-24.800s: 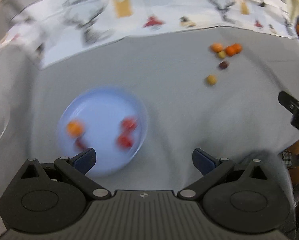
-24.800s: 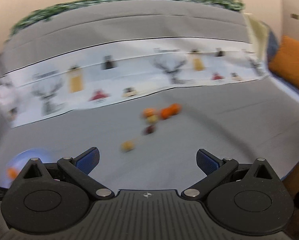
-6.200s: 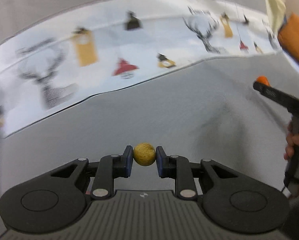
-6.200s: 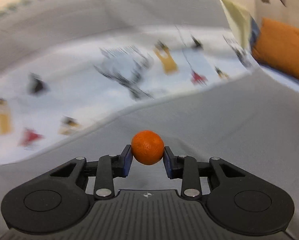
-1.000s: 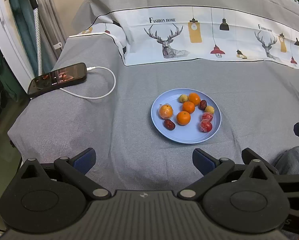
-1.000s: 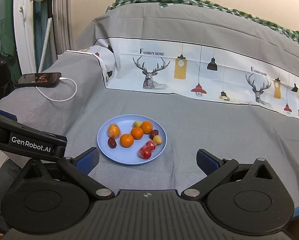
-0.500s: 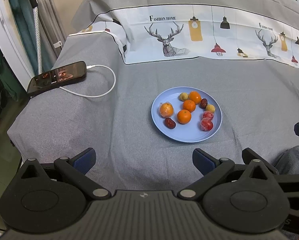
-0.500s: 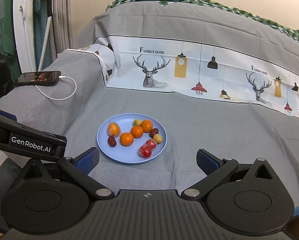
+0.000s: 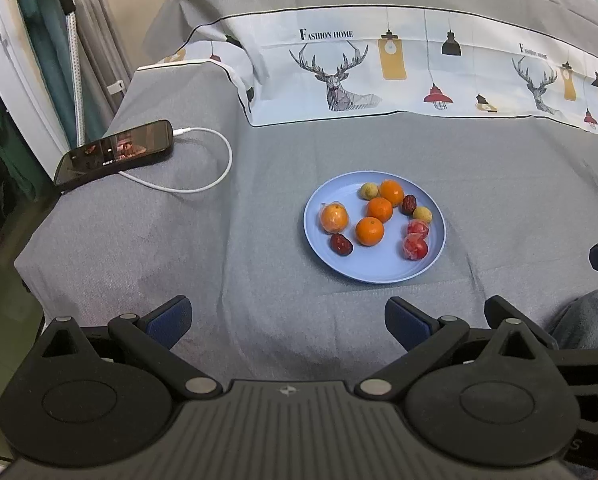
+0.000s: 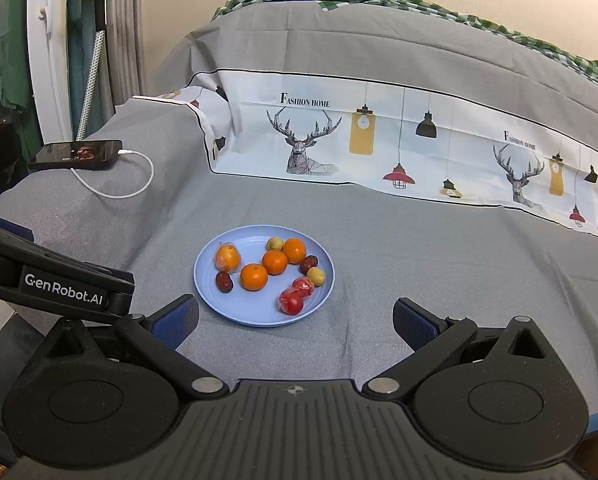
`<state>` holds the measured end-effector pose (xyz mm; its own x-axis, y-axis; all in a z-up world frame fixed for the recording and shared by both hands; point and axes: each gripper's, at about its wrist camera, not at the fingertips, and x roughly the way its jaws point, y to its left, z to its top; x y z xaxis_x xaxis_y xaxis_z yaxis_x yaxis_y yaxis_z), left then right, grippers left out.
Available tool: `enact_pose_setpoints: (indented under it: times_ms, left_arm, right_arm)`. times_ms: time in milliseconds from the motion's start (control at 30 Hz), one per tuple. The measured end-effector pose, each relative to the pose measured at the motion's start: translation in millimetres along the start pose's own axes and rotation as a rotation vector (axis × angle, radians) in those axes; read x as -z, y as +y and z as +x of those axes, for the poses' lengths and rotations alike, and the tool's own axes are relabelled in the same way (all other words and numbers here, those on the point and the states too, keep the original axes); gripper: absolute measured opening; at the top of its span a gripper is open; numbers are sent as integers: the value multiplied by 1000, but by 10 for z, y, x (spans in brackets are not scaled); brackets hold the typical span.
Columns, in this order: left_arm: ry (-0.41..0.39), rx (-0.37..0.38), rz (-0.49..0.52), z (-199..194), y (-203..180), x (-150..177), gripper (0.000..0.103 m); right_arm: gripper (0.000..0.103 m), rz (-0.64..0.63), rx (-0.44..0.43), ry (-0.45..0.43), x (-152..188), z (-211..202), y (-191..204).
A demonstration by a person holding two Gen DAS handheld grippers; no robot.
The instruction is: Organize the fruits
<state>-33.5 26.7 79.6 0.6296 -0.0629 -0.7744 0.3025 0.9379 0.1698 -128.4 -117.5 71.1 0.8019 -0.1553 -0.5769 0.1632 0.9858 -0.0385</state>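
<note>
A light blue plate (image 9: 379, 272) sits on the grey bed cover and also shows in the right wrist view (image 10: 255, 314). It holds several fruits: oranges (image 9: 369, 231) (image 10: 254, 277), one wrapped orange (image 9: 333, 217), two dark red dates (image 9: 341, 244), two small yellow fruits (image 9: 422, 213) and two wrapped red fruits (image 9: 415, 247) (image 10: 291, 302). My left gripper (image 9: 287, 320) is open and empty, held back in front of the plate. My right gripper (image 10: 295, 320) is open and empty, also short of the plate. The left gripper's body shows at the right wrist view's left (image 10: 63, 290).
A black phone (image 9: 115, 154) with a white charging cable (image 9: 203, 184) lies at the bed's left, also in the right wrist view (image 10: 77, 154). A white printed band with deer and lamps (image 9: 399, 68) runs behind the plate. The bed edge drops off at left.
Both grippers have drawn back very slightly from the plate; nothing else has moved in the last second. Earlier each held a fruit; both are now empty.
</note>
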Motion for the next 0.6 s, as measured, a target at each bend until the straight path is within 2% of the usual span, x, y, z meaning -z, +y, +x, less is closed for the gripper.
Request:
enact_pose_setpoints:
  times_ms: [600]
  left_arm:
    - [3, -6, 1, 14, -2, -4, 103]
  right_arm:
    - [102, -2, -2, 3, 16, 20, 10]
